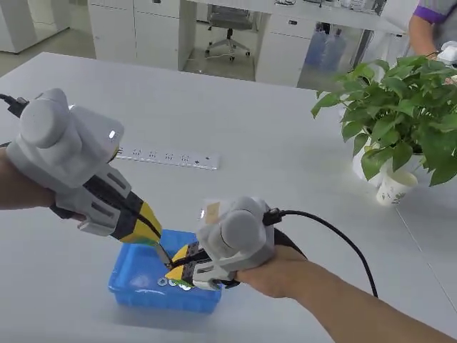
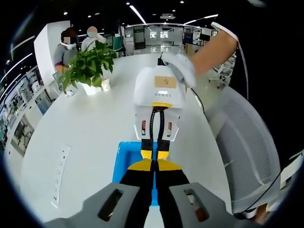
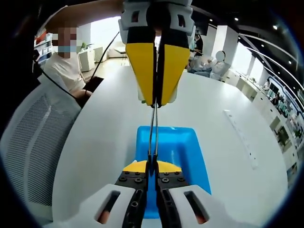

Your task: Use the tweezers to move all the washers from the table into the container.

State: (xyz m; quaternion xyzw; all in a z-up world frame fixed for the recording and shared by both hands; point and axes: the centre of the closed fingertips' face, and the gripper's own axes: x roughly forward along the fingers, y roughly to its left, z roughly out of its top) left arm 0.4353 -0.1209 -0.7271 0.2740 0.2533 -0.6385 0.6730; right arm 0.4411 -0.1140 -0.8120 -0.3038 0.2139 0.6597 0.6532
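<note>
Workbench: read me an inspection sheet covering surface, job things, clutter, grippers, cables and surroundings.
Surface: white table, one continuous top.
Job's things: blue container with a few washers inside; tweezers held over it.
Clutter: power strip, potted plant, paper cup.
Grippers: left gripper and right gripper face each other above the container, both shut on the tweezers.
Cables: black cable runs from the right gripper.
Surroundings: office chair, cabinets, a person behind the plant.
</note>
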